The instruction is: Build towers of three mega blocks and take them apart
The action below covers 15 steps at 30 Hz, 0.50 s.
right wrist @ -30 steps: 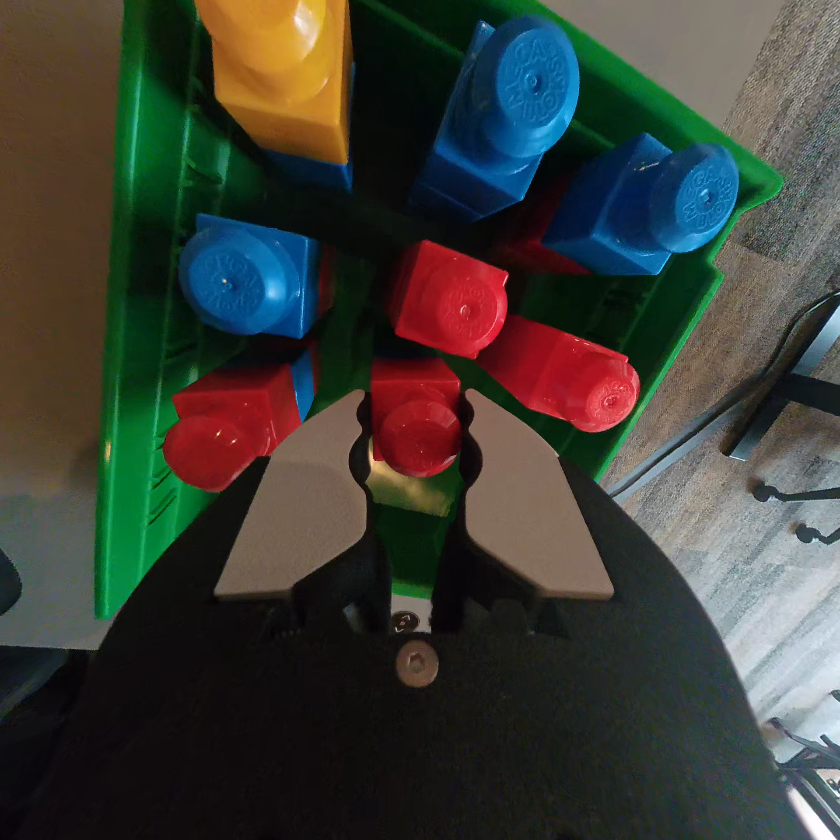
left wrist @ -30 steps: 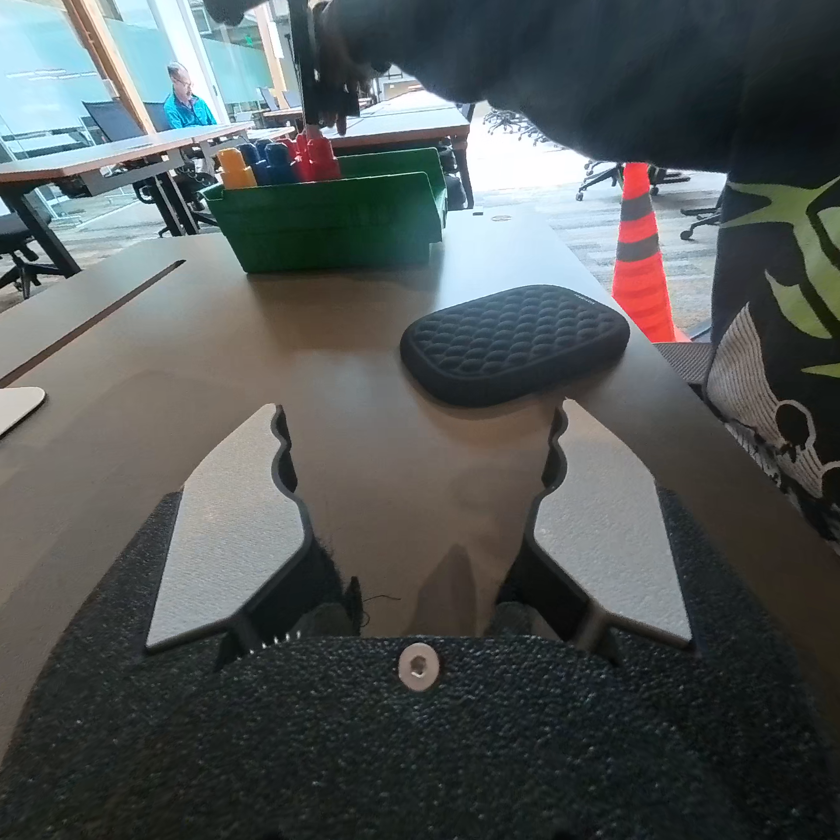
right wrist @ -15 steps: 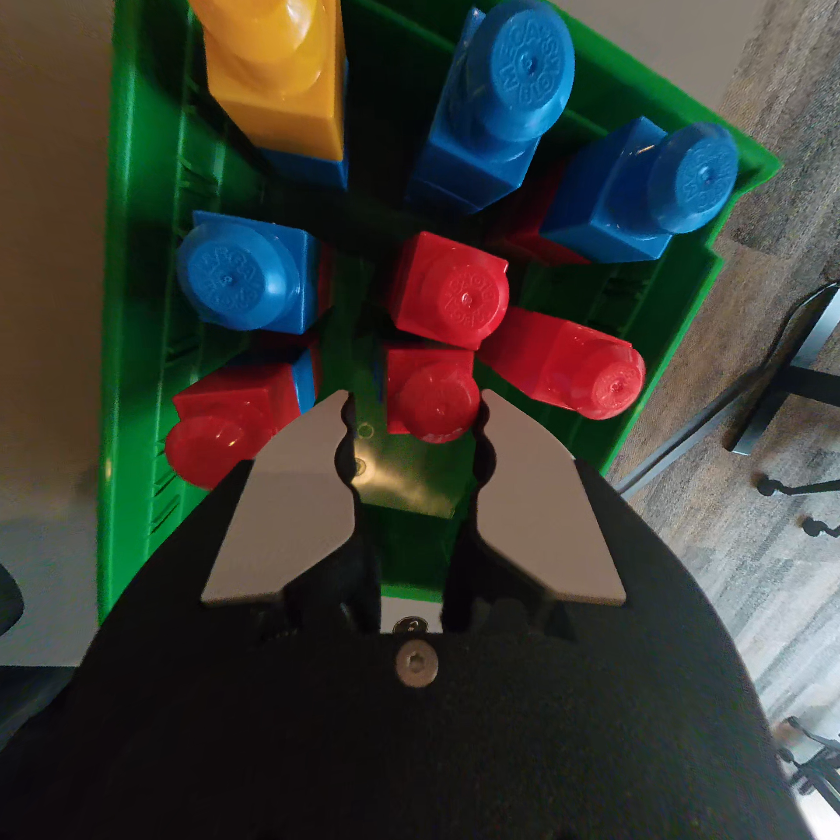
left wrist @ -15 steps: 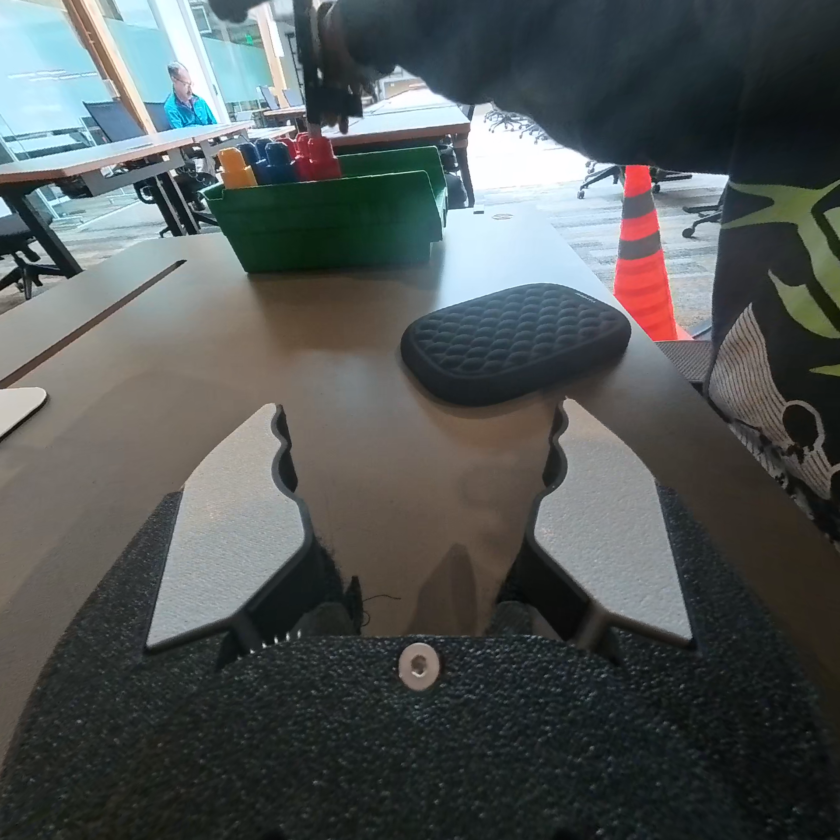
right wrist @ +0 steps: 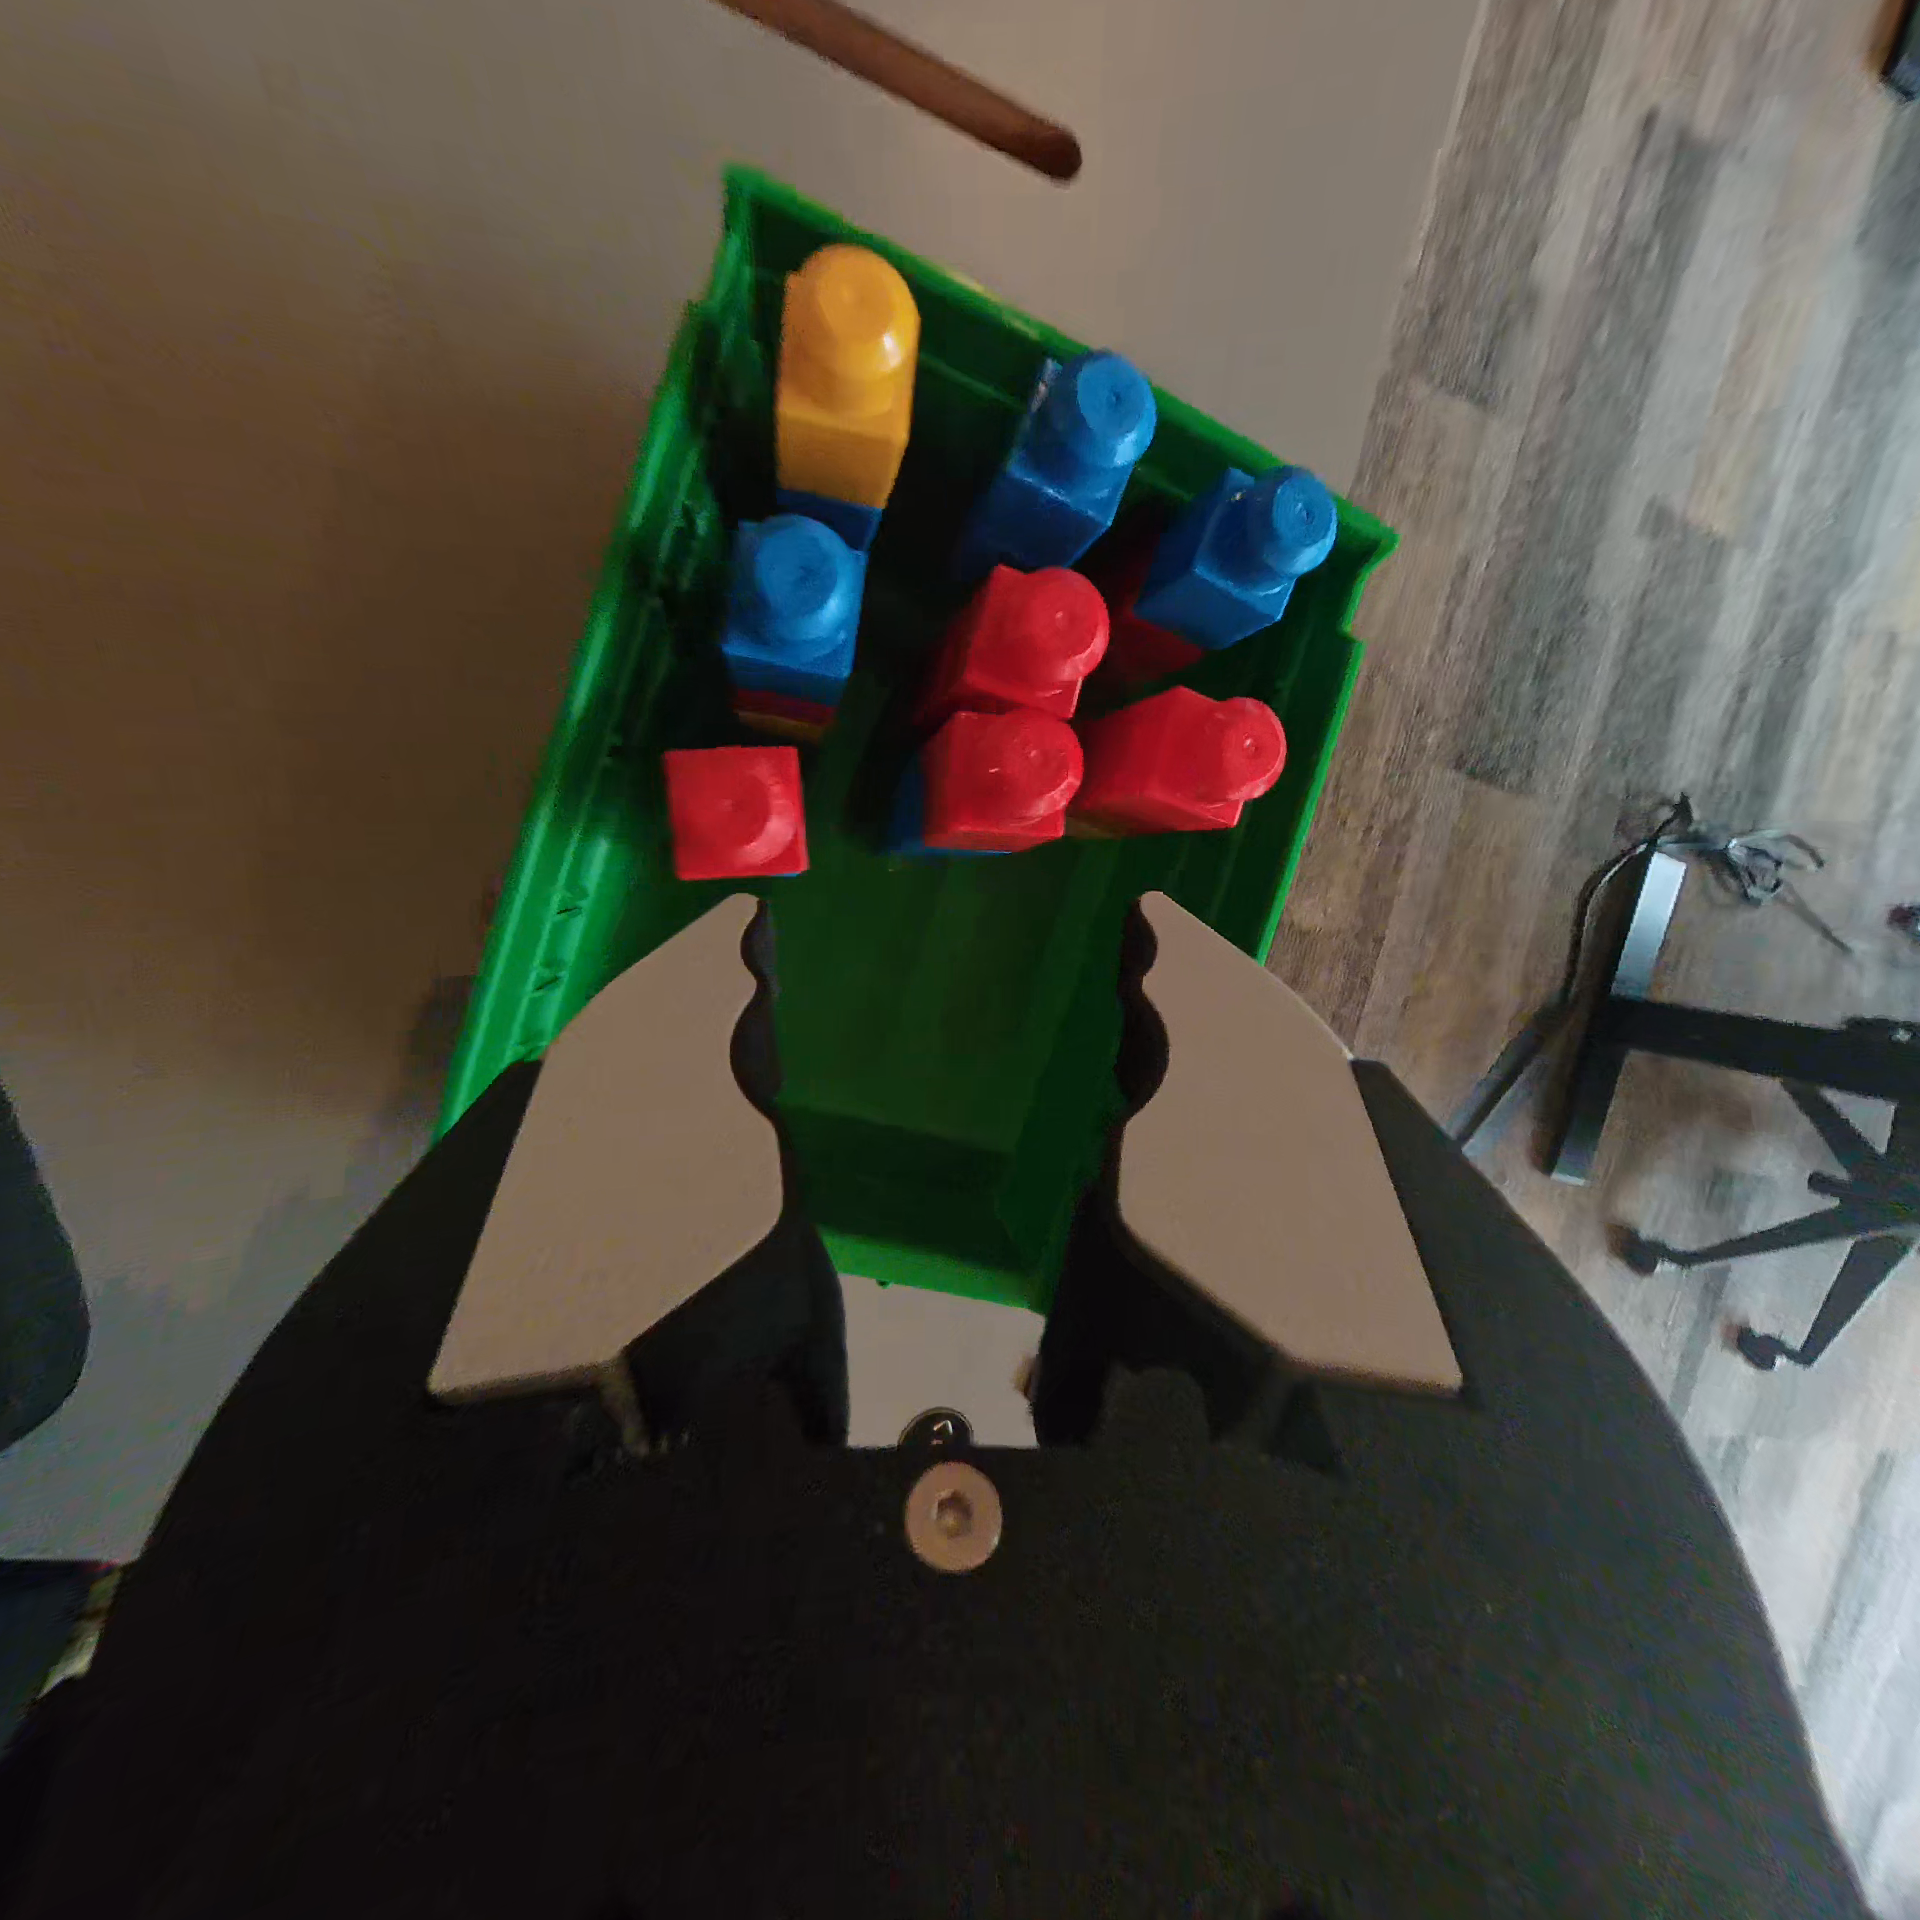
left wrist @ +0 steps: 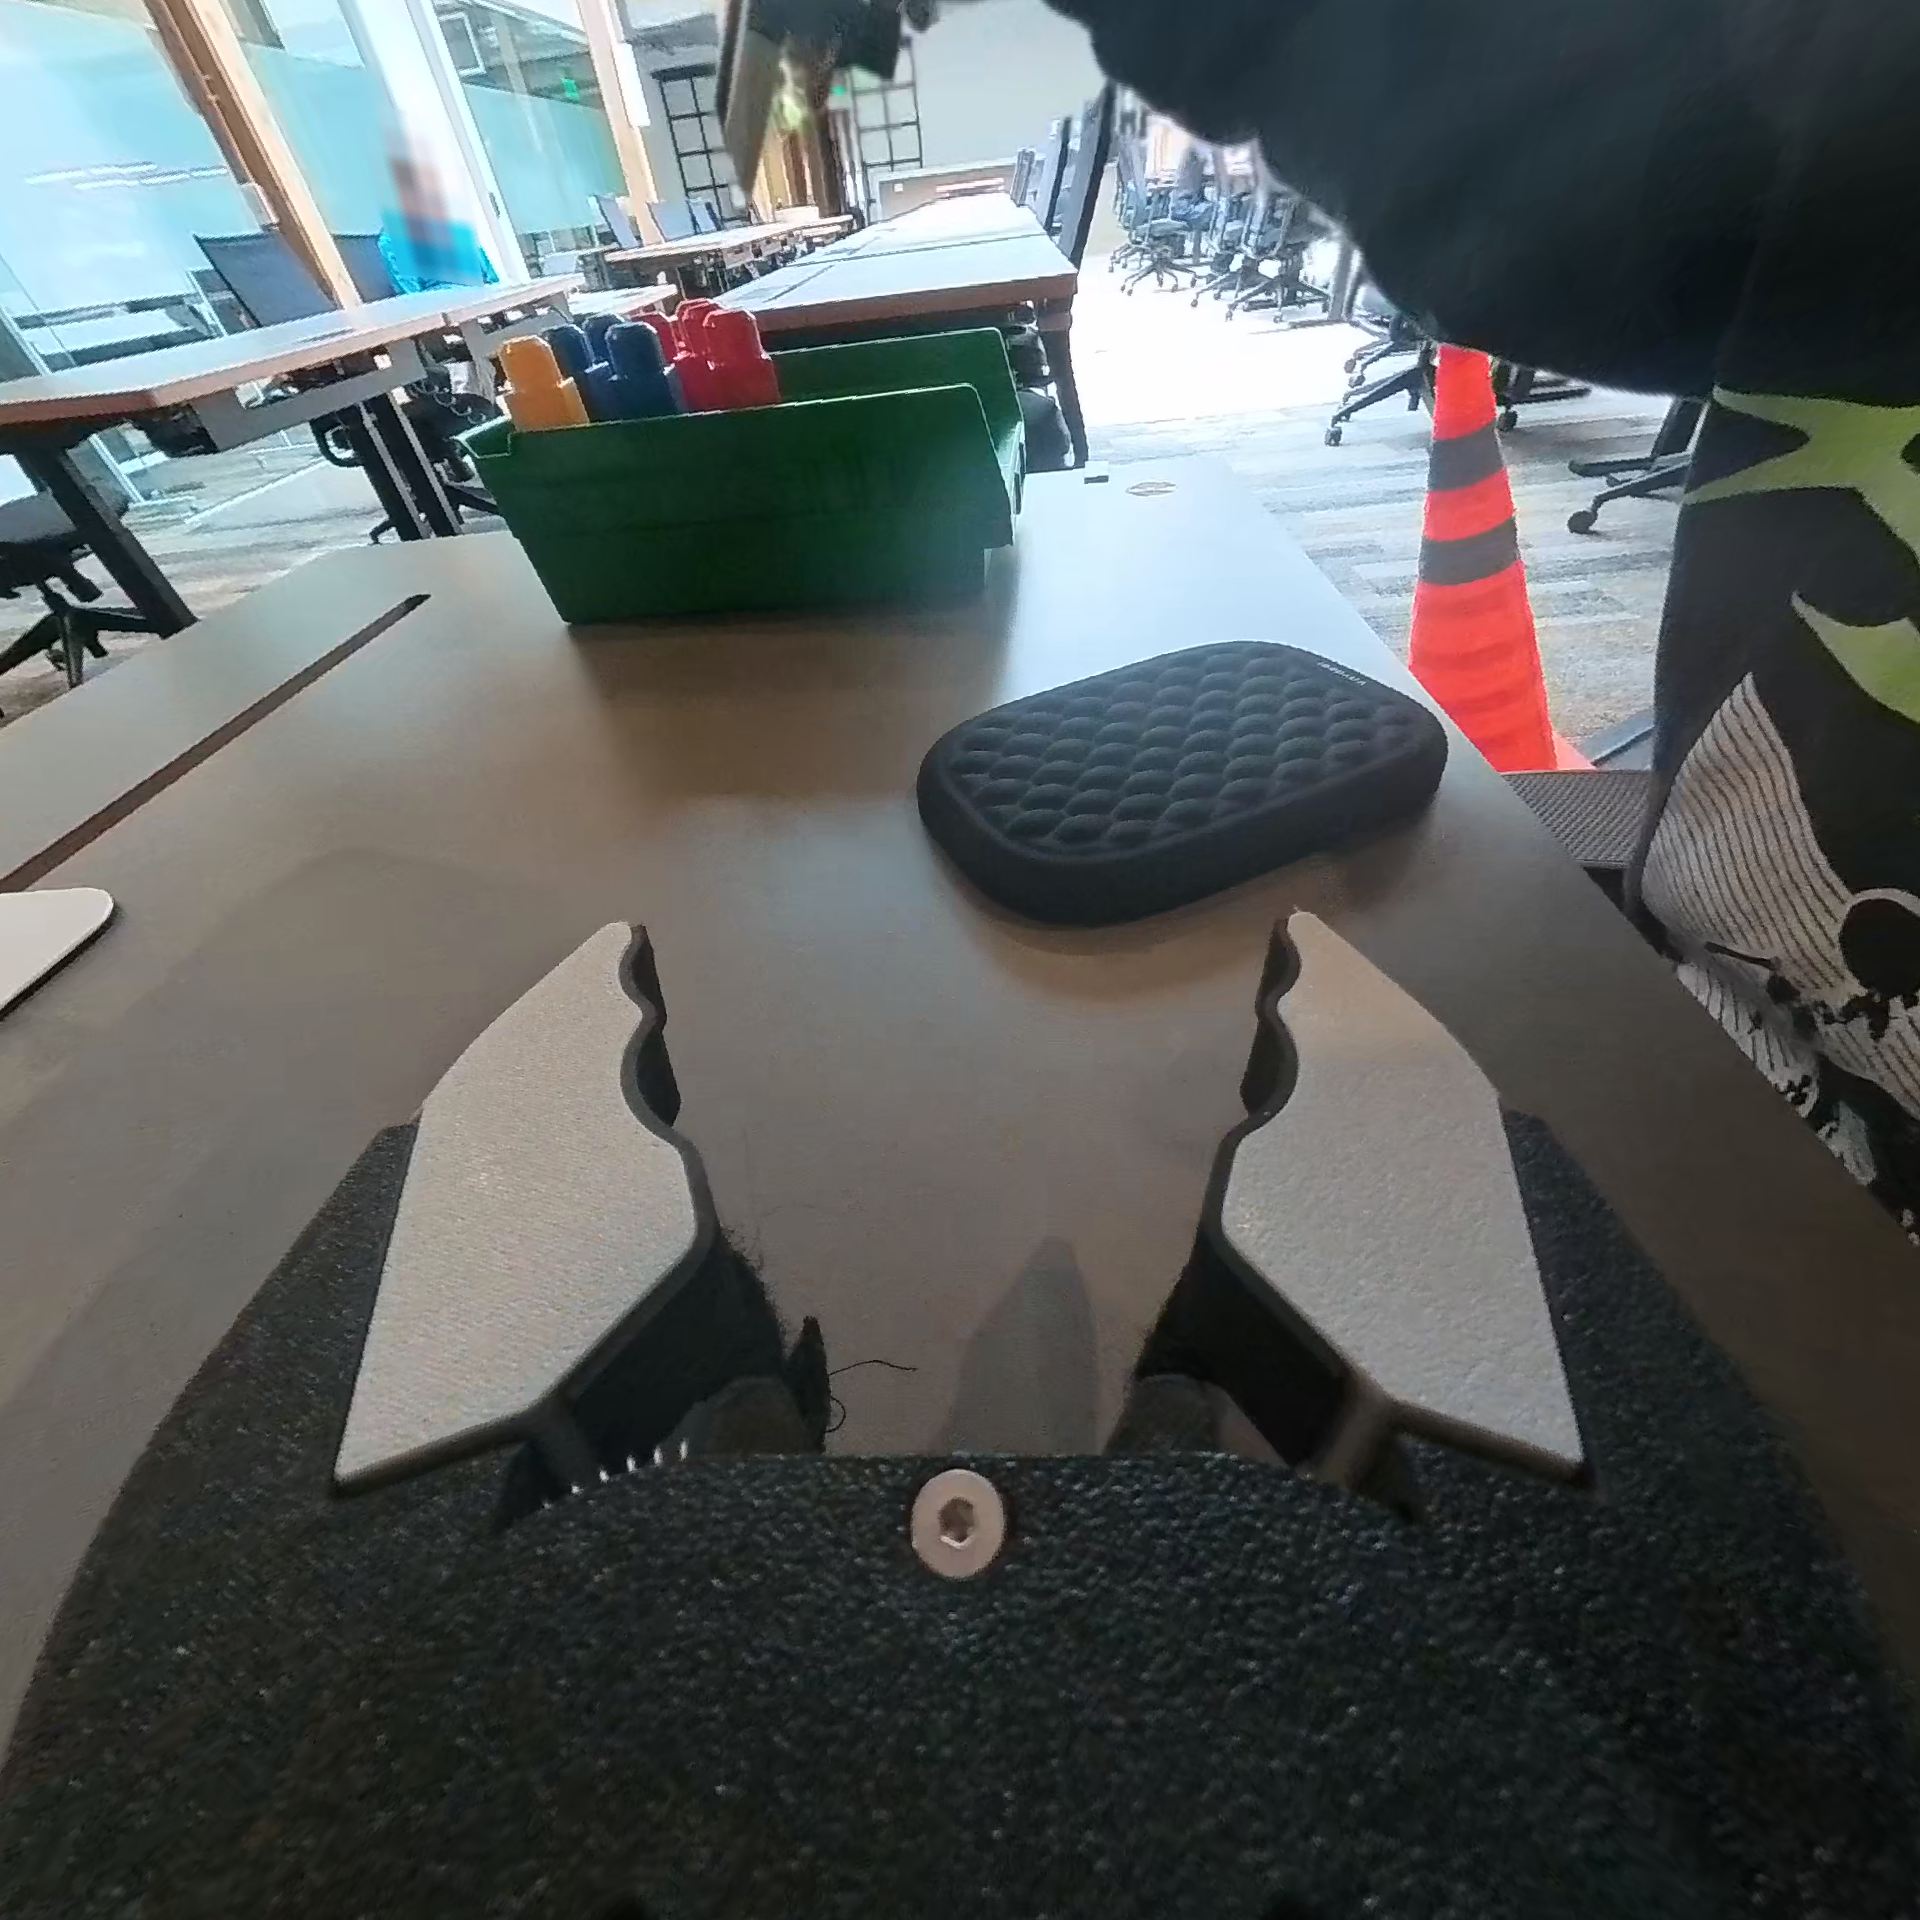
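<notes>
A green bin [right wrist: 623, 831] holds several block towers topped red, blue and yellow; a red-topped tower [right wrist: 997, 779] stands nearest my right gripper [right wrist: 945, 914]. That gripper is open and empty, high above the bin's near end. In the left wrist view the bin [left wrist: 769, 520] stands at the far end of the brown table [left wrist: 520, 810], with block tops [left wrist: 634, 364] showing above its rim. My left gripper [left wrist: 956, 940] is open and empty, low over the table's near part. The right gripper's body shows blurred at the top [left wrist: 769, 73].
A black textured pad [left wrist: 1174, 779] lies on the table right of centre. A person in dark clothes [left wrist: 1787, 675] stands at the right edge. An orange cone [left wrist: 1475, 582] stands on the floor beyond. A white object [left wrist: 42, 935] lies at the left edge. Chair legs [right wrist: 1714, 1091] stand by the bin.
My right gripper opened, let go of the red-topped tower in the bin and rose well above it. The left gripper has not moved.
</notes>
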Motion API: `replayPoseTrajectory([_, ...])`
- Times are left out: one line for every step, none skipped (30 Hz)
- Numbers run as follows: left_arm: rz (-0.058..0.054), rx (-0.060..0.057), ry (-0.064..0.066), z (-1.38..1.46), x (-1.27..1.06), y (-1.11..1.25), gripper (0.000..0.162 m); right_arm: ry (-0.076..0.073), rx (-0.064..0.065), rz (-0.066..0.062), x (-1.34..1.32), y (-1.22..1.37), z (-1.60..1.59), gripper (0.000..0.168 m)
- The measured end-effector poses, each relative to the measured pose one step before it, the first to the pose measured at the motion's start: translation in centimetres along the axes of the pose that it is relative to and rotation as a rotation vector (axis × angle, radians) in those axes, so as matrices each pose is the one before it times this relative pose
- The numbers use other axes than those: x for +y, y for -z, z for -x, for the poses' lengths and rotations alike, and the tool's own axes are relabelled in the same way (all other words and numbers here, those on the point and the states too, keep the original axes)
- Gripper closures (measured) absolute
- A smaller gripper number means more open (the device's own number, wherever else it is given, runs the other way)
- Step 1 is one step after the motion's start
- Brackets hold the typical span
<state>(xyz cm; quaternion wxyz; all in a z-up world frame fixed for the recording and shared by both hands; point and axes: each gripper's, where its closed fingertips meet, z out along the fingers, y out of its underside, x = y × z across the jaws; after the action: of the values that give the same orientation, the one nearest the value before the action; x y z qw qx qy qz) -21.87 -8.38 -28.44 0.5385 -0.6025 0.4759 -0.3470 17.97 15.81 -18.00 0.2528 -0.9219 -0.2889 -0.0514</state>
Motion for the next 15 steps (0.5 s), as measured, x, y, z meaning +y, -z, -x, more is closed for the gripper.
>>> replayPoseTrajectory([0.0002,-0.0003,-0.0015,-0.010,-0.002,-0.011,0.054,0.0100,0.0016,-0.0315,0.019,0.842,0.618,0.104])
replayPoseTrajectory([0.0003,-0.0004,-0.0015,-0.006,0.001,-0.001,0.054,0.0134,0.0014,-0.0333,0.024,0.815,0.693,0.104])
replayPoseTrajectory([0.0000,-0.0003,-0.0011,0.000,-0.002,-0.006,0.054,0.0142,0.0024,-0.0312,0.057,0.789,0.709,0.103])
replayPoseTrajectory([-0.0007,-0.0004,-0.0002,0.000,-0.008,0.007,0.054,0.0133,0.0039,-0.0288,0.127,0.758,0.726,0.103])
replayPoseTrajectory([-0.0016,-0.0008,0.0011,0.031,-0.014,0.010,0.054,0.0127,0.0036,-0.0278,0.144,0.723,0.734,0.102])
replayPoseTrajectory([-0.0028,-0.0010,0.0024,0.035,-0.033,0.031,0.053,0.0116,0.0027,-0.0256,0.197,0.686,0.766,0.102])
replayPoseTrajectory([-0.0050,-0.0021,0.0041,0.068,-0.064,0.048,0.053,0.0103,0.0038,-0.0265,0.204,0.639,0.756,0.101])
replayPoseTrajectory([-0.0080,-0.0032,0.0050,0.080,-0.087,0.065,0.052,0.0083,0.0026,-0.0275,0.214,0.590,0.767,0.101])
replayPoseTrajectory([-0.0119,-0.0022,0.0033,0.071,-0.148,0.107,0.052,0.0073,0.0002,-0.0254,0.247,0.557,0.782,0.101])
replayPoseTrajectory([-0.0144,-0.0022,0.0035,0.043,-0.200,0.134,0.052,0.0050,0.0008,-0.0241,0.267,0.475,0.750,0.101])
replayPoseTrajectory([-0.0123,-0.0017,0.0079,0.045,-0.226,0.132,0.052,0.0052,-0.0015,-0.0200,0.316,0.400,0.802,0.101])
replayPoseTrajectory([-0.0096,0.0007,0.0112,0.021,-0.288,0.110,0.051,0.0071,-0.0034,-0.0148,0.406,0.326,0.826,0.101])
replayPoseTrajectory([-0.0106,-0.0012,0.0100,0.028,-0.404,0.114,0.051,0.0056,-0.0025,-0.0145,0.405,0.254,0.800,0.101])
replayPoseTrajectory([-0.0103,-0.0051,0.0040,0.058,-0.475,0.121,0.051,0.0001,-0.0011,-0.0187,0.342,0.215,0.755,0.102])
replayPoseTrajectory([-0.0065,-0.0067,-0.0034,0.052,-0.484,0.126,0.051,-0.0041,-0.0021,-0.0234,0.264,0.171,0.743,0.101])
